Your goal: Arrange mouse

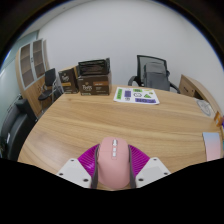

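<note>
while the two-finger gripper (113, 172) pointed across the room, we saw a pale pink, rounded computer mouse (112, 165) sitting right between its fingers. the magenta pads (90, 158) pressed against both sides of the mouse, so we logged the tongs as narrowed and holding the mouse. the mouse stood nose-forward along the fingers, its scroll wheel visible as a small mark on the top. whether its underside touched the surface we could not tell, the lower part was hidden.

beneath and beyond the fingers lay a large rounded light-wood table (100, 125). well ahead of the mouse, near the far edge of the table, we noted a flat white sheet with green and blue printed patches (135, 96). beside it to the left stood a dark box-like item with a printed front (93, 86), details too small to read. at the right end of the table we saw a small pale pink flat object (210, 140) and, a bit further back, a small white flat thing (204, 106).

behind the table stood a black mesh office chair (155, 72) against a plain white wall (115, 35). to the left we marked a wooden shelf unit with open compartments (33, 62), and nearer to us a second dark chair (14, 128) just beside the table's left edge.
</note>
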`<move>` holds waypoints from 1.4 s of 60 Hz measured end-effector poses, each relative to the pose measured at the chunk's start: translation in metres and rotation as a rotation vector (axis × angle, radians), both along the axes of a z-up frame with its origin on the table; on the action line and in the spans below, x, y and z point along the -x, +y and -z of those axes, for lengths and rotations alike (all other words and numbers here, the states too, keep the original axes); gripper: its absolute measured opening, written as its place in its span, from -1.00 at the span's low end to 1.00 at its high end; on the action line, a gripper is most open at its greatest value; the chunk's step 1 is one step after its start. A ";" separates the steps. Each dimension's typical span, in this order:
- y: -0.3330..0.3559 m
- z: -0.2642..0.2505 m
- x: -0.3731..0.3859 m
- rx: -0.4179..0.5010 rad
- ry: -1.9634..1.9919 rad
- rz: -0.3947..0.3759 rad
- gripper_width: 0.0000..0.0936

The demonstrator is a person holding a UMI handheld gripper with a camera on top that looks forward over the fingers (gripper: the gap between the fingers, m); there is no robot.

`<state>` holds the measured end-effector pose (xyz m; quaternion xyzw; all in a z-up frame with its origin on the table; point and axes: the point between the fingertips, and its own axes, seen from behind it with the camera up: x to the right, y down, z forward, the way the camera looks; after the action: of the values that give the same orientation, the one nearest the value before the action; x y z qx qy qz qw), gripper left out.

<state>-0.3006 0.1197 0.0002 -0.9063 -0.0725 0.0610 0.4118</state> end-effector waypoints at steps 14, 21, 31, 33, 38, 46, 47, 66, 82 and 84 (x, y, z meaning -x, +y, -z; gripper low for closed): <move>-0.017 -0.143 -0.018 -0.201 0.038 0.036 -0.07; -0.020 -0.206 -0.089 -0.271 0.019 0.115 -0.07; -0.024 -0.224 -0.238 -0.296 -0.080 0.210 -0.08; -0.024 -0.217 -0.271 -0.288 -0.101 0.229 -0.08; -0.022 -0.188 -0.347 -0.255 -0.139 0.261 -0.08; -0.018 -0.117 -0.434 -0.154 -0.120 0.283 -0.08; -0.018 -0.107 -0.440 -0.140 -0.117 0.279 -0.08; -0.028 -0.007 -0.472 0.025 0.001 0.218 -0.08; -0.030 0.005 -0.473 0.025 -0.016 0.162 -0.01; -0.031 0.006 -0.473 0.037 -0.006 0.166 0.07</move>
<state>0.1722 0.0888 -0.0053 -0.9169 0.0028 0.0255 0.3983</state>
